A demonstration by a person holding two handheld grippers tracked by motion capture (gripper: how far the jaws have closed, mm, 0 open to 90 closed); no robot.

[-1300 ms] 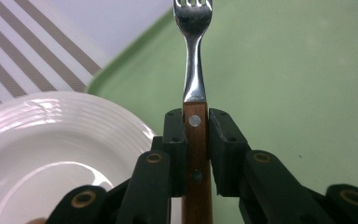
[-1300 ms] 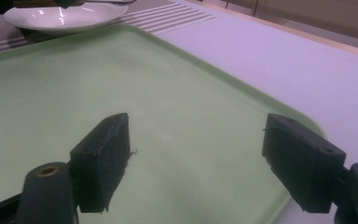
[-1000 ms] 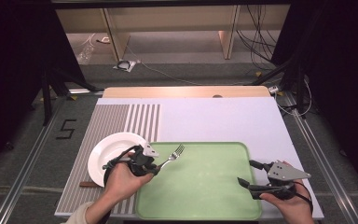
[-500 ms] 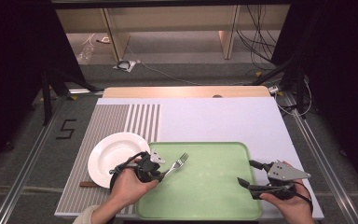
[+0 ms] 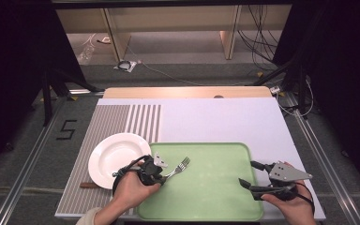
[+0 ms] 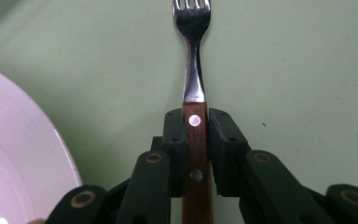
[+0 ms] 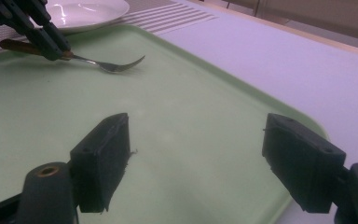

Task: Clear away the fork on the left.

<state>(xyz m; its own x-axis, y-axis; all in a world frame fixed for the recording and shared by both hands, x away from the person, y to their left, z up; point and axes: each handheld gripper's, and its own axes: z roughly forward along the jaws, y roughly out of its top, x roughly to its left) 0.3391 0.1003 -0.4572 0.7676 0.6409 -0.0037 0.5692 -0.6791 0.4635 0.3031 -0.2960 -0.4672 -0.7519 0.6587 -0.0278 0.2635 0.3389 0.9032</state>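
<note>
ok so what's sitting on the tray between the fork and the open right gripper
Nothing: in the high view, bare green tray stretches between the fork, held in the left gripper, and the right gripper. The right gripper view agrees.

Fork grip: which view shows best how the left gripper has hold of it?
The left gripper view: the fork runs straight up the frame, its wooden handle pinched between both pads of the left gripper. The high view shows the fork small, half hidden by the hand. The right gripper view shows it side-on and far off, over the green tray.

black two-jaw left claw (image 6: 196,140) – brass-ringed pivots, right claw (image 5: 254,174) – grey three-cornered plate, black cable
</note>
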